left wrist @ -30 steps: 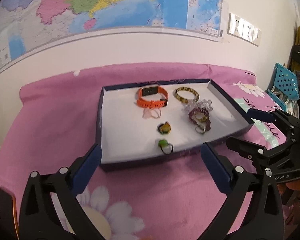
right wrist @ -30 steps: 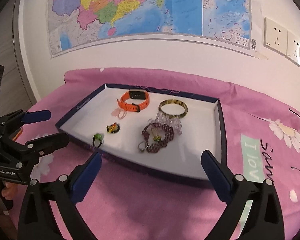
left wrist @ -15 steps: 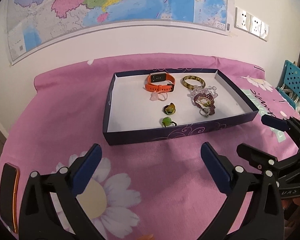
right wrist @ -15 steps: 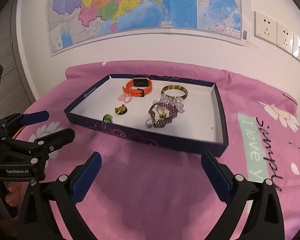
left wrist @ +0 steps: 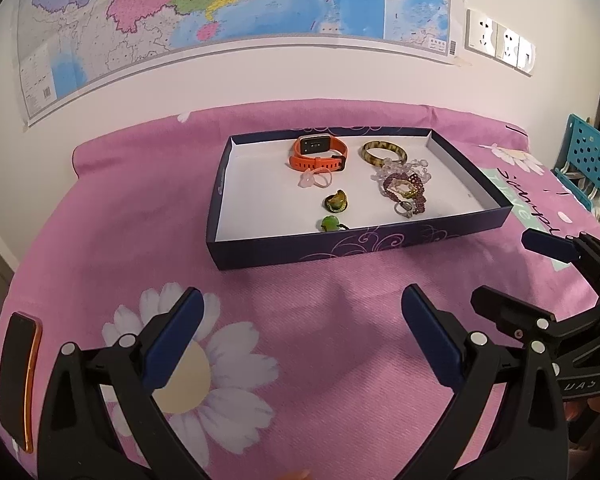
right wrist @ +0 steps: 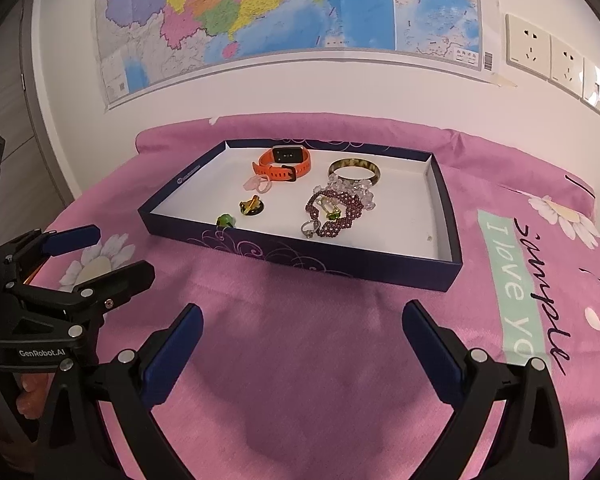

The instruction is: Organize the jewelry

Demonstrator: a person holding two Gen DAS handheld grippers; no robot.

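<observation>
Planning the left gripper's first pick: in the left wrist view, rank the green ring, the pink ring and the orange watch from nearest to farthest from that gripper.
1. Green-stone ring, by the box's near wall.
2. Translucent pink plastic ring, mid-box.
3. Orange-strapped smartwatch, by the far wall.

The left gripper is open, short of the box.

bare pink cloth [left wrist: 300, 288] before box wall [left wrist: 360, 242]; box left half [left wrist: 260, 200] free.

Wall: I see a coloured map [left wrist: 228, 4] with white sockets [right wrist: 548, 54] to its right.
Bed cover: pink floral sheet [left wrist: 112, 240].
Left edge: dark phone [left wrist: 18, 376], orange-rimmed.
Far right: blue perforated chair [left wrist: 590, 156].
</observation>
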